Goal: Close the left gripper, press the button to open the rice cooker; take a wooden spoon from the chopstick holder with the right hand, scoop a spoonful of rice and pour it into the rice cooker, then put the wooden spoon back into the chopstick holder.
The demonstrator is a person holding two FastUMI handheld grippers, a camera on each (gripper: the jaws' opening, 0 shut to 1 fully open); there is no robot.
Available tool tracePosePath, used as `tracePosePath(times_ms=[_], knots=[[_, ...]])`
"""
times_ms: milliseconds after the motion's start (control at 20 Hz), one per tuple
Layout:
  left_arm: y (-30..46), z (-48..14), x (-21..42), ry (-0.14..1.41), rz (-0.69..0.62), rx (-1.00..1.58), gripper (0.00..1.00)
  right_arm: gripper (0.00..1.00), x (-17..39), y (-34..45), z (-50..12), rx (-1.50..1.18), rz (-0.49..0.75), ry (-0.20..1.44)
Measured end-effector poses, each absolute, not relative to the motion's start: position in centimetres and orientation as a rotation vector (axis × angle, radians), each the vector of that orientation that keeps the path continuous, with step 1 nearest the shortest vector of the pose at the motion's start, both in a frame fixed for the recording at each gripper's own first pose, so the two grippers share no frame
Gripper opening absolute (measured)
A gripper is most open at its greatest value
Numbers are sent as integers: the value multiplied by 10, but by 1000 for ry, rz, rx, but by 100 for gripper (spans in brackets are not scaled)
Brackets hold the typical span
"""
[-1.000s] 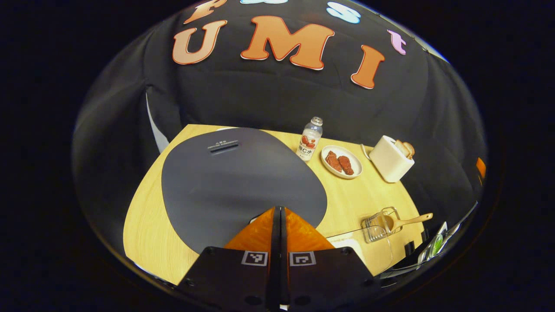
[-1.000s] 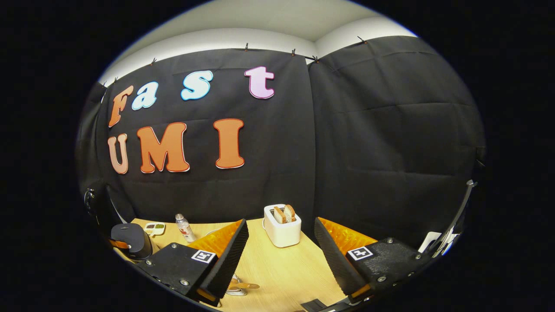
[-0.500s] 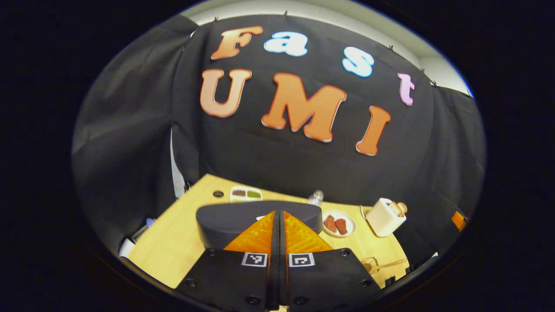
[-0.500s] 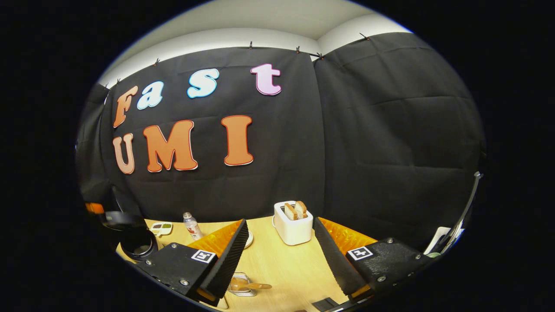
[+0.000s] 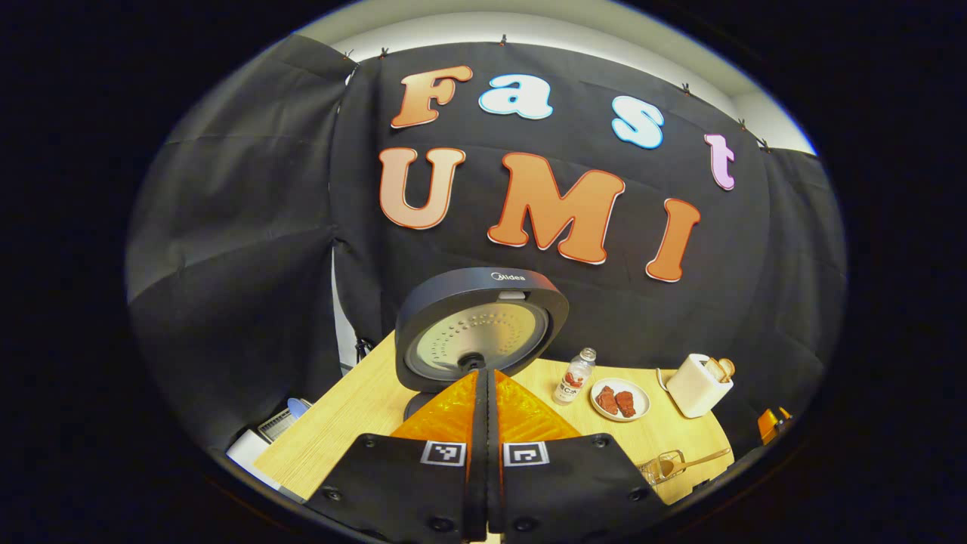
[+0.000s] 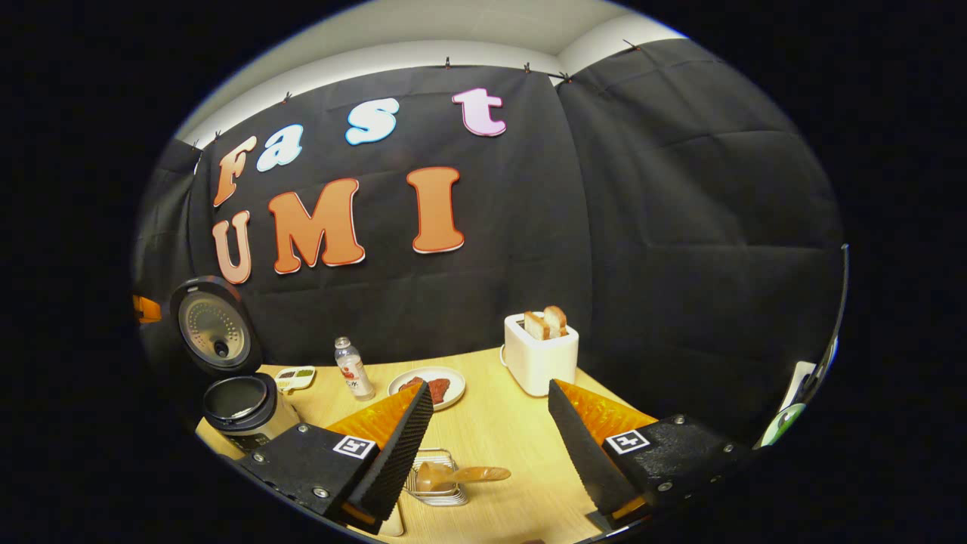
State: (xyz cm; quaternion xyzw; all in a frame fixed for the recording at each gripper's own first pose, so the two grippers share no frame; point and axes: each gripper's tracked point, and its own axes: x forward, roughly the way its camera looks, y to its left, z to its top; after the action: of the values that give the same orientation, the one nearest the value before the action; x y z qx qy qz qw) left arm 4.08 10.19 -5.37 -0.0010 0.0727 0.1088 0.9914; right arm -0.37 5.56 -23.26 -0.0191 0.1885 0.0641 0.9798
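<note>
My left tool [image 5: 487,378] is pressed shut on nothing before the open rice cooker [image 6: 240,404]; my right tool [image 6: 489,412] gapes wide, empty, above the wooden spoon [image 6: 462,475].

A: How is the left gripper [image 5: 487,378] built?

B: Two flat black plates with round screw heads along their edges, and each plate carries a small square black-and-white marker. The fingers are wedge-shaped with a fine diamond texture.

A: And the right gripper [image 6: 491,400]?

B: The same black plates, screws and square markers. Its wedge fingers [image 6: 396,453] show ribbed, finely grooved inner faces and textured outer sides.
</note>
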Motion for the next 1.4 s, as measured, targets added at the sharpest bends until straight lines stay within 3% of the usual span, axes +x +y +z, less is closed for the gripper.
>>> tracePosePath(times_ms=[100,150,200,300,350,400,500,600,650,700,900,1000,1050,1100,1400], knots=[[113,-39,34,107,255,15,6,95,-6,52,-252,-11,111,411],[115,-33,31,88,264,18,12,100,-8,53,-261,0,104,426],[120,-23,26,63,294,23,12,95,-8,54,-269,5,99,439],[131,-4,18,-2,331,31,13,95,-10,56,-289,10,94,476],[135,3,14,-27,341,35,16,100,-11,57,-297,22,90,492],[132,9,10,-44,341,33,16,95,-13,57,-305,39,86,511],[135,13,6,-54,347,48,49,95,-16,60,-324,76,79,557],[141,13,1,-48,363,63,44,95,-20,64,-338,139,81,603],[135,12,-2,-43,347,56,48,95,-21,65,-342,180,80,611],[134,10,-2,-35,340,55,59,94,-21,65,-348,213,74,624],[148,8,-6,-26,369,87,100,68,-23,79,-365,297,82,705],[151,6,-11,-15,383,91,100,46,-22,84,-364,332,88,715],[153,4,-11,-8,387,90,99,42,-20,84,-362,338,85,710],[155,2,-13,-4,392,87,98,29,-18,86,-363,348,90,717],[169,-6,-16,18,398,87,98,8,-14,99,-357,316,105,722]])
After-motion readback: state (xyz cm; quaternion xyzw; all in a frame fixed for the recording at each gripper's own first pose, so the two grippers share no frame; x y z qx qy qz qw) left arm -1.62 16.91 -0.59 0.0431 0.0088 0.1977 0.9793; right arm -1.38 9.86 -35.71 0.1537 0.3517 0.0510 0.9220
